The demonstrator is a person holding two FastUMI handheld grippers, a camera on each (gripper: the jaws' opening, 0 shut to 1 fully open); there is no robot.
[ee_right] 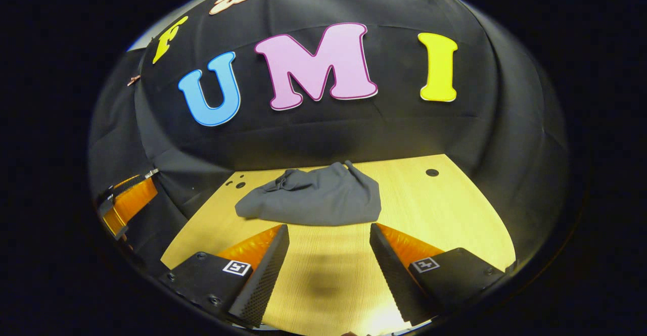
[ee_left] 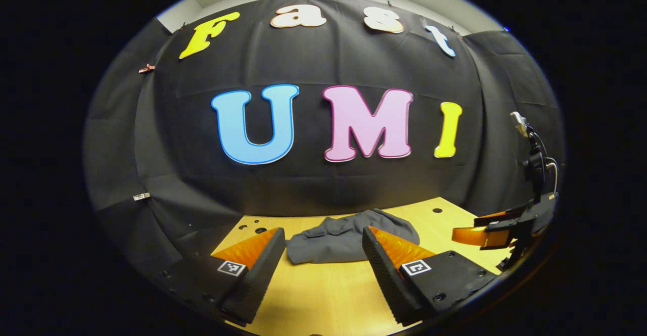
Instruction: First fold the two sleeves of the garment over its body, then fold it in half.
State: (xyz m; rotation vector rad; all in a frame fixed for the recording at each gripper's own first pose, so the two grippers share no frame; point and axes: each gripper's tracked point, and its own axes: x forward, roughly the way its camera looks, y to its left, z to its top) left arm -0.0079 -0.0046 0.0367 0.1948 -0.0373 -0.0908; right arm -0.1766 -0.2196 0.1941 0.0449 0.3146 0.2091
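Both fingers of the left gripper [ee_left: 323,255] stand spread wide at the bottom of the left gripper view, with bare table [ee_left: 323,295] between them; nothing is held or touched. Beyond their tips lies the garment [ee_left: 349,237], a dark grey heap, crumpled and partly folded over on itself, resting near the back edge of the table just before the black cloth wall [ee_left: 323,58]. It lies ahead of the fingers and apart from them, though the right finger's tip overlaps its edge in the picture; whether they touch cannot be told.

Seen from the right gripper view, the right gripper [ee_right: 328,247] is likewise spread wide and empty, fingers over the wood, with a soft shadow on the table between them. The garment [ee_right: 316,199] lies just ahead of the tips, near but apart, its near hem fairly straight, its far side bunched into folds.

At the right edge of the left gripper view the right gripper [ee_left: 498,230] hangs above the table's side. At the left edge of the right gripper view part of the left gripper [ee_right: 126,202] shows. Small dark holes [ee_right: 432,172] dot the tabletop near its far corners.
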